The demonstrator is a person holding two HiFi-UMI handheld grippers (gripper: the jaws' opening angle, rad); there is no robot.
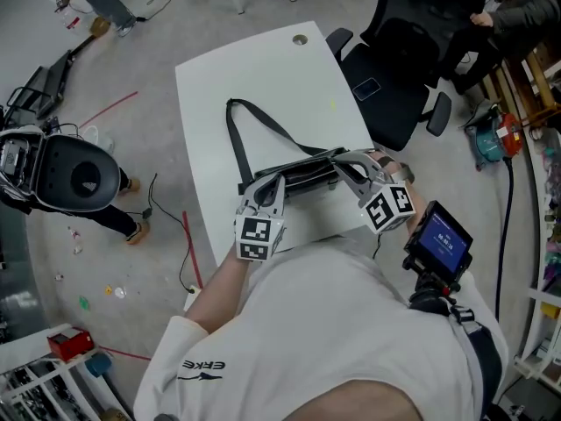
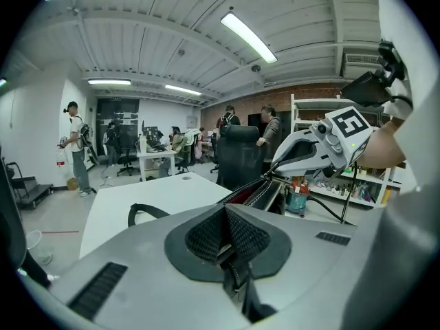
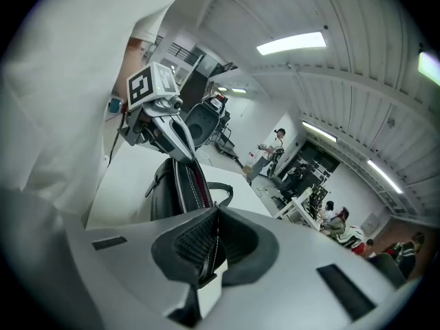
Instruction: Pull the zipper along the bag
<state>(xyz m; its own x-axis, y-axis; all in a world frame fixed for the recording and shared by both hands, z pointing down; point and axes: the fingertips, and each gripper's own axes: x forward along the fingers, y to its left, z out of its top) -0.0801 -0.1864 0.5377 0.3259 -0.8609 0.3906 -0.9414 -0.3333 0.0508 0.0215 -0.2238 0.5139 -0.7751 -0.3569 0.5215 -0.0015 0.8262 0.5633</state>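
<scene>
Bag clamped at both ends, zipper gaping

Bag [image 1: 302, 178]: black, at the centre of the head view, lying on the lower part of the white desk [image 1: 263, 68]. Its strap [image 1: 241, 139] loops away toward the upper left of that frame, flat on the desk.

Your left tongs [image 1: 272, 182] sit at the bag's left end. In the left gripper view the two pads are pressed together on a black stitched tab [image 2: 234, 273] of the bag, which runs down out of the tongs.

Your right tongs [image 1: 344, 159] sit at the bag's right end. In the right gripper view they are closed on a thin strip at the end of the zipper [image 3: 196, 184]; too small to tell whether it is the pull itself.

Between the two tongs the zipper stands apart, with red lining showing in the gap. A black office chair [image 1: 394, 68] stands just beside the desk, upper right of the head view.
</scene>
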